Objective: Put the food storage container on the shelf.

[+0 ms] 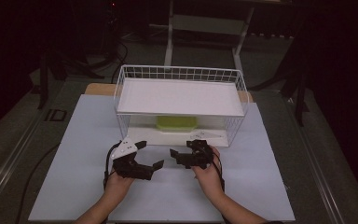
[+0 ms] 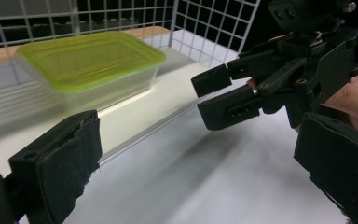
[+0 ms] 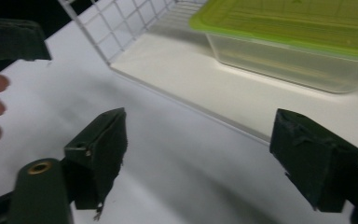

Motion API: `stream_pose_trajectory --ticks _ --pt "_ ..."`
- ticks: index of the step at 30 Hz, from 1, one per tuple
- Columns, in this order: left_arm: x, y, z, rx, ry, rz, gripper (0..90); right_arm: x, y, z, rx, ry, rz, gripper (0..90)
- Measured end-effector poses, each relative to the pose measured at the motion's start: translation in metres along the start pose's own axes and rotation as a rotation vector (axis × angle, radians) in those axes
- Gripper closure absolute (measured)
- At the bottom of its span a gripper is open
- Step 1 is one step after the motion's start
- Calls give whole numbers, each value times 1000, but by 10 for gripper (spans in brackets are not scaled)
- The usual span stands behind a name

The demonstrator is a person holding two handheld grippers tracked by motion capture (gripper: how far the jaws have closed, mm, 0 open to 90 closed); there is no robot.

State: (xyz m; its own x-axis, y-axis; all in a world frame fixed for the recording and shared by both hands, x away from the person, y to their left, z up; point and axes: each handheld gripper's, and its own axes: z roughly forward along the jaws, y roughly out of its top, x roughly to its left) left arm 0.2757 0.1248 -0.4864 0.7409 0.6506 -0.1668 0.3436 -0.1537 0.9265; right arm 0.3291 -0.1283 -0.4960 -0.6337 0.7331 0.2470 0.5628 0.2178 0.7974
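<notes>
Before the white wire basket (image 1: 121, 88), I hold both grippers — left gripper (image 1: 150, 154), right gripper (image 1: 179, 157) — spread wide and empty; next, reaching for the green-lidded clear plastic box (image 1: 176, 122).

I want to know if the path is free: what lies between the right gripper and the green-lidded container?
Nothing stands there. In the right gripper view, bare white table and the rack's white shelf edge separate the right gripper from the container.
</notes>
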Motion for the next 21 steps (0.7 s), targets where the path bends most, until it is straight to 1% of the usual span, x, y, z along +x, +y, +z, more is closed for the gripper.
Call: stream_pose_trajectory --ticks 1,2,3,5,7,8,10,14,17,19,21 --pt "-1 1 -1 -1 -6 -1 15 0 0 -3 -11 11 8 176" --pt "-1 2 -2 0 -8 0 15 0 0 -4 -10 24 5 176" --pt "-2 2 -3 1 -4 10 15 0 0 -6 -14 30 -2 176" --pt "-3 3 -5 4 -12 20 15 0 -1 -8 -20 29 -26 175" --pt "-2 3 -8 -8 -16 12 15 1 -1 -12 -25 30 -49 175" --pt "-2 3 -9 -17 -25 5 15 1 -1 -15 -32 25 -56 175" --pt "-2 3 -11 -24 -28 3 15 1 -2 -18 -36 26 -63 174" --pt "-4 0 -18 -16 -51 21 15 2 -3 -31 -46 34 -87 173" --pt "-6 -1 -23 -21 -62 23 15 1 -5 -40 -52 44 -90 173" --pt "-8 -2 -26 -34 -77 15 15 0 -7 -46 -54 54 -83 173" --pt "-9 -3 -29 -39 -78 13 15 0 -10 -50 -56 53 -87 173"
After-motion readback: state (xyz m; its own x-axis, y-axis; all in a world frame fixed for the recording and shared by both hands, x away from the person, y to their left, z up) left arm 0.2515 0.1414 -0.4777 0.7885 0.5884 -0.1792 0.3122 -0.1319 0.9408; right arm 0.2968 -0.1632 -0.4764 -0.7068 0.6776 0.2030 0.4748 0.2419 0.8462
